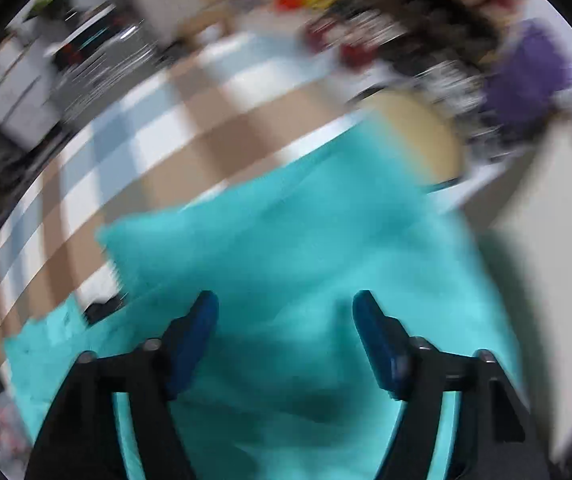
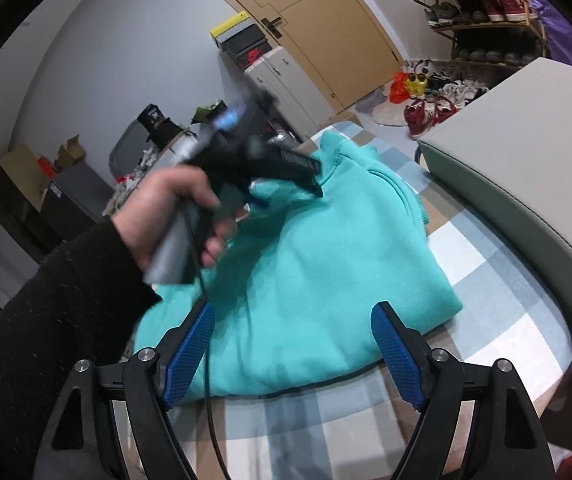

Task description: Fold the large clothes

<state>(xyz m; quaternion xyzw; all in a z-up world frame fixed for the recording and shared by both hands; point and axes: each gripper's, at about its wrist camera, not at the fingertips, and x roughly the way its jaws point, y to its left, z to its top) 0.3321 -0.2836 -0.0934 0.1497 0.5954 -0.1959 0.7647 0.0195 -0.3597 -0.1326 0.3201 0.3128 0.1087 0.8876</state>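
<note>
Far left there's a black sleeve [image 2: 46,320] and a hand [image 2: 170,216] gripping the left tongs [image 2: 286,184], which point steeply down over the turquoise sweatshirt [image 2: 326,264]; from their own blurry view the left tongs [image 1: 284,312] stand spread with only soft fleece beneath, nothing pinched. The sweatshirt is thick and matte, folded into a chunky rounded slab on a checkered cloth [image 2: 506,312] of blue, white and tan squares. The right tongs [image 2: 292,320] sit near, wide apart, ribbed blue pads [image 2: 398,356] empty, hovering at the sweatshirt's near edge. To the right a smooth grey box-like thing [image 2: 526,128] crowds the cloth, with a shoe rack [image 2: 482,12] far behind.
</note>
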